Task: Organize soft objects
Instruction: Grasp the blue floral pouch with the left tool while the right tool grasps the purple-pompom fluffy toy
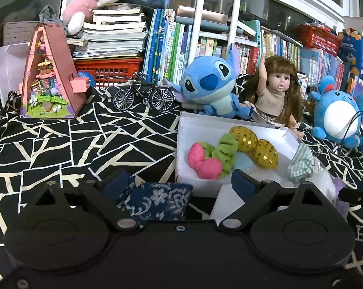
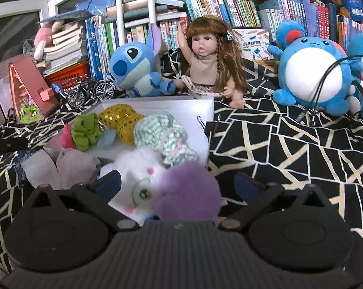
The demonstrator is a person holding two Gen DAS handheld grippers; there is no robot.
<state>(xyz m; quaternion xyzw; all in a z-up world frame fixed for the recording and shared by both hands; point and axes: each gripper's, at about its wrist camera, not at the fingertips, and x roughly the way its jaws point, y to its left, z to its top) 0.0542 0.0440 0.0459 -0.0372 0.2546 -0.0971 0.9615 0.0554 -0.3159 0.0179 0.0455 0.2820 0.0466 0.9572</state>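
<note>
Cluttered bookshelf behind a black patterned worktop (image 1: 61, 144); white box (image 2: 200, 106) at 12 o'clock.
Right gripper (image 2: 176, 185) fingers apart around the plush cat (image 2: 143, 178); left gripper (image 1: 181, 183) fingers apart around the navy pouch (image 1: 157, 200). Either could snag the box rim.

Matt woven cloth (image 1: 61, 144) with black and cream lines covers the surface, the white box (image 1: 205, 125) looks like smooth card, the gold pouches (image 1: 253, 144) glitter with sequins, and the purple-and-white plush (image 2: 169, 185) is fuzzy.

You have the box (image 1: 232, 125) on the cloth (image 1: 85, 144), scrunchies (image 1: 226, 153) inside it. Behind it sit the plush (image 1: 210, 84) and doll (image 1: 275, 91); the bicycle (image 1: 143, 95) stands left.
</note>
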